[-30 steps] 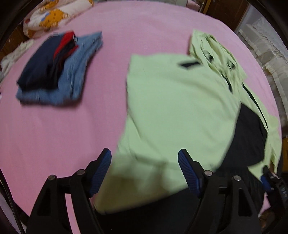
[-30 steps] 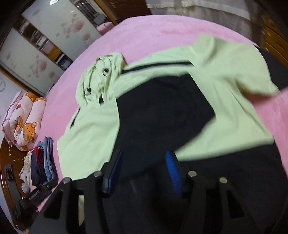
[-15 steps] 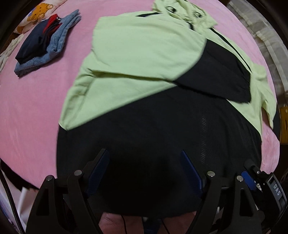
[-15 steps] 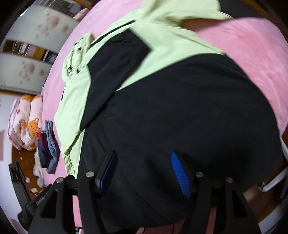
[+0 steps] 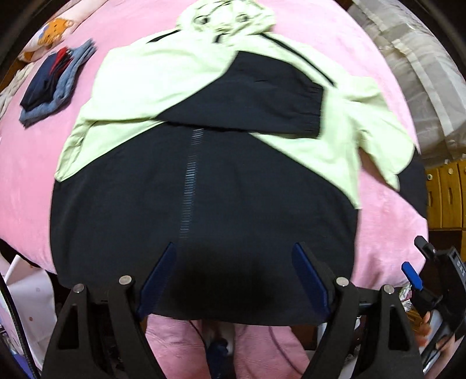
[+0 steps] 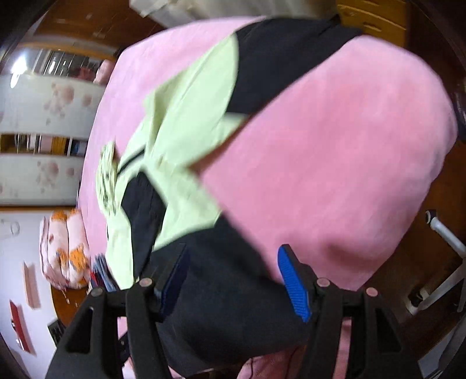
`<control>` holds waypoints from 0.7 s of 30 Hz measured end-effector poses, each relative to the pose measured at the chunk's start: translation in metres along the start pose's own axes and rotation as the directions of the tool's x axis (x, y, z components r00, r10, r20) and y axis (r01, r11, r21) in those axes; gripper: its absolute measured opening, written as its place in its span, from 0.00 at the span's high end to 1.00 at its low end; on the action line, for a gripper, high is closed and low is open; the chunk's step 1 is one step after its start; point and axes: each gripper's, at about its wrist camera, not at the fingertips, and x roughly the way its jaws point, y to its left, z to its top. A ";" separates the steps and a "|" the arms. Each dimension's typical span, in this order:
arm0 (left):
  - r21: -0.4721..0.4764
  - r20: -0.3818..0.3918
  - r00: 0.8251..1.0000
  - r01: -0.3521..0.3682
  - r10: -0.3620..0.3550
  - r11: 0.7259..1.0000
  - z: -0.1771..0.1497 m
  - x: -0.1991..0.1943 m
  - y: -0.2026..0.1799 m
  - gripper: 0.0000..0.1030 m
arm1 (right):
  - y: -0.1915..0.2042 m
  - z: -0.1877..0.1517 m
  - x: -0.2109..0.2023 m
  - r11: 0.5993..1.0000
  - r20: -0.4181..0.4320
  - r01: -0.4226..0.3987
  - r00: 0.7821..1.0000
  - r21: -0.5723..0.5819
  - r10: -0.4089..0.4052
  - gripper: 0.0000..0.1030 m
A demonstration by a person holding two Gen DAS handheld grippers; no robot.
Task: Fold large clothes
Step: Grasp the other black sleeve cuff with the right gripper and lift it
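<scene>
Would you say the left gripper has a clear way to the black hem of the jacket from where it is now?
Probably yes. The left gripper is open and sits right over the jacket, at its black hem on the pink bed. Nothing lies on that edge, and the right gripper is off to the side.

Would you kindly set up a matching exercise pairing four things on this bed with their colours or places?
Things:
1. jacket hood
2. folded-in sleeve
3. pile of folded clothes
4. bed cover

Descriptions:
A. pink
B. black, lying across the jacket's chest
C. pale green, at the jacket's far end
D. blue, navy and red, beside the jacket

Pairs: 1-C, 2-B, 3-D, 4-A
</scene>
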 end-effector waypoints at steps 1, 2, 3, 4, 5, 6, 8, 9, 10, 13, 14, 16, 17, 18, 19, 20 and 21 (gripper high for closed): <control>0.007 -0.001 1.000 0.012 -0.012 1.000 0.000 -0.002 -0.015 0.22 | -0.009 0.014 -0.008 1.000 0.018 0.010 1.000 0.013 -0.010 0.39; 0.013 -0.003 1.000 0.020 -0.020 1.000 0.000 -0.002 -0.024 0.22 | -0.014 0.023 -0.012 1.000 0.029 0.022 0.999 0.014 -0.022 0.39; 0.022 -0.008 1.000 0.024 -0.024 0.999 0.000 -0.002 -0.035 0.22 | -0.021 0.036 -0.018 0.999 0.051 0.043 0.998 0.007 -0.043 0.39; 0.030 -0.011 1.000 0.026 -0.026 0.999 0.000 -0.001 -0.042 0.22 | -0.028 0.049 -0.023 0.998 0.074 0.058 0.996 -0.004 -0.058 0.39; 0.038 -0.015 1.000 0.026 -0.026 0.999 0.000 0.000 -0.051 0.22 | -0.034 0.059 -0.026 0.998 0.092 0.063 0.994 -0.004 -0.063 0.39; 0.046 -0.018 0.999 0.028 -0.027 0.999 -0.001 0.001 -0.058 0.22 | -0.041 0.068 -0.028 0.998 0.110 0.062 0.992 0.006 -0.062 0.39; 0.063 -0.021 1.000 0.023 -0.021 0.998 -0.002 0.005 -0.073 0.21 | -0.061 0.093 -0.030 0.998 0.155 0.045 0.986 0.054 -0.053 0.39; 0.074 -0.021 1.000 0.014 -0.013 0.997 -0.003 0.006 -0.078 0.21 | -0.070 0.103 -0.029 0.996 0.171 0.045 0.984 0.079 -0.058 0.39; 0.089 -0.020 1.000 0.004 -0.002 0.996 -0.003 0.008 -0.084 0.22 | -0.081 0.116 -0.027 0.992 0.187 0.044 0.980 0.119 -0.066 0.39; 0.123 -0.024 0.999 -0.036 0.039 0.992 -0.003 0.014 -0.097 0.22 | -0.107 0.143 -0.021 0.977 0.232 0.022 0.970 0.213 -0.072 0.39; 0.124 -0.030 0.999 -0.039 0.043 0.992 -0.002 0.016 -0.099 0.22 | -0.115 0.151 -0.018 0.969 0.245 0.008 0.967 0.247 -0.070 0.39; 0.112 -0.042 0.998 -0.045 0.050 0.993 0.001 0.018 -0.100 0.21 | -0.129 0.165 -0.011 0.953 0.264 -0.031 0.963 0.303 -0.053 0.39; 0.105 -0.044 0.998 -0.047 0.052 0.993 0.002 0.019 -0.099 0.22 | -0.135 0.171 -0.007 0.945 0.274 -0.056 0.961 0.323 -0.037 0.39; 0.100 -0.045 0.998 -0.049 0.054 0.994 0.003 0.020 -0.099 0.22 | -0.139 0.177 -0.002 0.937 0.285 -0.078 0.958 0.340 -0.024 0.39; 0.096 -0.047 0.997 -0.050 0.055 0.994 0.005 0.021 -0.099 0.22 | -0.142 0.182 0.001 0.932 0.292 -0.088 0.956 0.351 -0.019 0.40; 0.094 -0.047 0.997 -0.050 0.054 0.994 0.008 0.022 -0.099 0.22 | -0.144 0.187 0.004 0.928 0.296 -0.088 0.955 0.361 -0.024 0.40; 0.094 -0.043 0.997 -0.054 0.058 0.994 0.011 0.022 -0.101 0.22 | -0.145 0.192 0.006 0.929 0.300 -0.084 0.953 0.360 -0.030 0.40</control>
